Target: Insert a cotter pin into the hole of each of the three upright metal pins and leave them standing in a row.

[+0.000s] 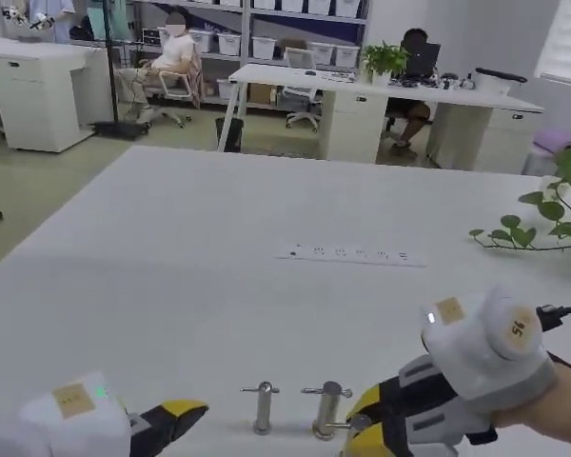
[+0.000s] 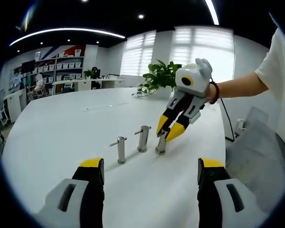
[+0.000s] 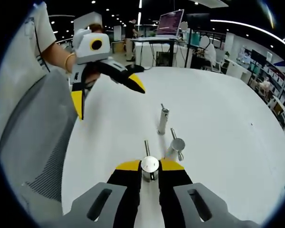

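At the bottom edge of the head view, the left gripper [image 1: 171,419] pokes in low on the white table [image 1: 219,267], well to the left of the middle pin [image 1: 326,409]. The right gripper [image 1: 360,424], held by a hand [image 1: 552,409], sits just right of that pin with its yellow tips pointing toward it. The end pin [image 1: 263,407] stands upright left of the middle pin. Each of these two has a cotter pin [image 1: 314,390] crossing through near its top. A power strip [image 1: 352,254] lies well beyond the middle pin, and a plant [image 1: 552,209] trails in at the right.

The left gripper view has its own left gripper [image 2: 152,166] released, jaws wide apart and holding nothing, short of the row. All three pins stand in line: end pin [image 2: 119,151], middle pin [image 2: 143,138] and gripped pin [image 2: 161,144]. The right gripper [image 2: 171,130] slants down onto the top of the gripped pin.

The right gripper view looks down on the right gripper [image 3: 150,165], clenched around the head of the gripped pin [image 3: 149,168], with a thin rod sticking out past that head. The middle pin [image 3: 175,148] stands just beyond it and the end pin [image 3: 163,119] farther on. The left gripper [image 3: 108,99] hangs spread open, up to the left of the middle pin.
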A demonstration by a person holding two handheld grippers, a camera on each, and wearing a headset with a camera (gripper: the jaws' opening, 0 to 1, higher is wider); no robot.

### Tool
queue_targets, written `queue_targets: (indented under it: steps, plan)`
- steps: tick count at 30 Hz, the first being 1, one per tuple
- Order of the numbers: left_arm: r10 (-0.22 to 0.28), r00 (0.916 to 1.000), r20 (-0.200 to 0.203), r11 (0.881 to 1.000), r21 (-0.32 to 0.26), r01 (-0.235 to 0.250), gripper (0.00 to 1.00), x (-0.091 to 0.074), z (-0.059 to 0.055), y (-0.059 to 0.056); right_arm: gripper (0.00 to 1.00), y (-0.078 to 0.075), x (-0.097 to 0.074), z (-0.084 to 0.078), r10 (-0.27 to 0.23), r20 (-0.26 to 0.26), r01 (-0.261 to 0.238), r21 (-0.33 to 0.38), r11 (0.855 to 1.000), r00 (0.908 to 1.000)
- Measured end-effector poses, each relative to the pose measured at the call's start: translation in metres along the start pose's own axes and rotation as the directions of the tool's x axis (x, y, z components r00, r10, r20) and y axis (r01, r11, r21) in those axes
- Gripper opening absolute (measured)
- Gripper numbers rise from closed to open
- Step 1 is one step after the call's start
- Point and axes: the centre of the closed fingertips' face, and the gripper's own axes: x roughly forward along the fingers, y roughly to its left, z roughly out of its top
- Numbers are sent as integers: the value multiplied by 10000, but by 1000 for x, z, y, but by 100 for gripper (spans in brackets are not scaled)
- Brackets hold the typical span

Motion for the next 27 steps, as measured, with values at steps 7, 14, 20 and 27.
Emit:
queue_targets:
  steps: [7, 14, 20, 27]
  plan:
    - [204, 9998, 22, 9998, -12, -204, 88, -2, 1, 2, 14, -14, -9, -11, -214, -189, 215, 84, 9997, 9996]
    - [387, 9992, -64, 9992, 103, -387, 88, -5, 1, 5, 14, -27, -16, -18, -397, -305, 402, 148, 9991, 9987]
    - [481, 9988, -104, 9988, 70, -480, 88, -6, 0, 6, 14, -35, -19, -23, -488, -378, 496, 215, 9985, 9981]
    - [566, 9983, -103, 9984, 9, -566, 88, -6, 0, 9, 14, -40, -19, -28, -461, -454, 469, 169, 9988, 9979]
